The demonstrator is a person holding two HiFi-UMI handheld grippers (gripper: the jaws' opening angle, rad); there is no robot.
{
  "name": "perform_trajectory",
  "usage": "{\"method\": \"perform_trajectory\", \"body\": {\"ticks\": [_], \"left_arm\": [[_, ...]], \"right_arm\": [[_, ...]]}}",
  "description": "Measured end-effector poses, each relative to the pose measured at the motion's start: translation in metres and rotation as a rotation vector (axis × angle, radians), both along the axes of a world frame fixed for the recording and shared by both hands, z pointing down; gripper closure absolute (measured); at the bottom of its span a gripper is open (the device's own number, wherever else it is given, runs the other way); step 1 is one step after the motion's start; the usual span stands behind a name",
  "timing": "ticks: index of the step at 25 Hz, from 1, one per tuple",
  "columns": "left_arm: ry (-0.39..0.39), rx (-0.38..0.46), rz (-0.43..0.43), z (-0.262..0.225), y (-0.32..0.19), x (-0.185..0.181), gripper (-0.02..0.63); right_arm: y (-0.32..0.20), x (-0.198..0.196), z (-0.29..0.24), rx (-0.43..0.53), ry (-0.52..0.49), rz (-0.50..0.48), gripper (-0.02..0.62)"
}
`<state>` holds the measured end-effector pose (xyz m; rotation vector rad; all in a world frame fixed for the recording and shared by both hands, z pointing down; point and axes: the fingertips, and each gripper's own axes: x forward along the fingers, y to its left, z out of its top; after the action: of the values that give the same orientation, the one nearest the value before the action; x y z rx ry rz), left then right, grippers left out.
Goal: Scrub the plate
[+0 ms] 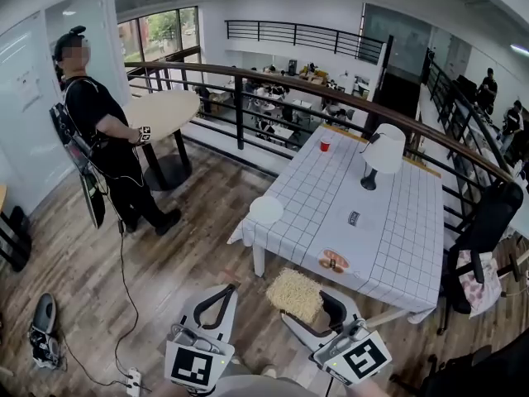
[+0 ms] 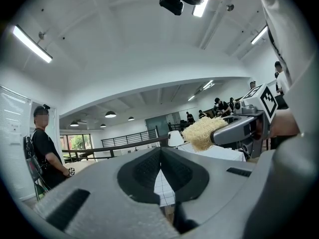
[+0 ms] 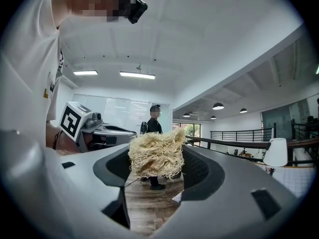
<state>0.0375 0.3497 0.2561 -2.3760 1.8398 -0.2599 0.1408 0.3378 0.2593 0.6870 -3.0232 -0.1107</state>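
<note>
Plate [image 1: 266,210]: white, round, set at the near left corner of the checked tabletop [image 1: 388,222], well apart from both tools. Left hand-held gripper [image 2: 160,169]: jaws closed together, nothing held. Right hand-held gripper [image 3: 158,171]: clamped on a straw-coloured fibrous scrubber [image 3: 157,153] (held above the wooden floor [image 1: 165,288], short of the tabletop). Also listed on the tabletop: white lamp [image 1: 382,151], red cup [image 1: 325,145], small dish [image 1: 334,261].
</note>
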Motion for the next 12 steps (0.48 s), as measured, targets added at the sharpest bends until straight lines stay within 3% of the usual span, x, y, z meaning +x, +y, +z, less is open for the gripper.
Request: {"method": "perform_trajectory", "body": {"ticks": [12], "left_arm": [[-0.024,0.033,-0.031,-0.003,0.002,0.017,0.592]], "right_arm": [[-0.006,0.031,0.001,0.029,-0.006,0.005,0.322]]}}
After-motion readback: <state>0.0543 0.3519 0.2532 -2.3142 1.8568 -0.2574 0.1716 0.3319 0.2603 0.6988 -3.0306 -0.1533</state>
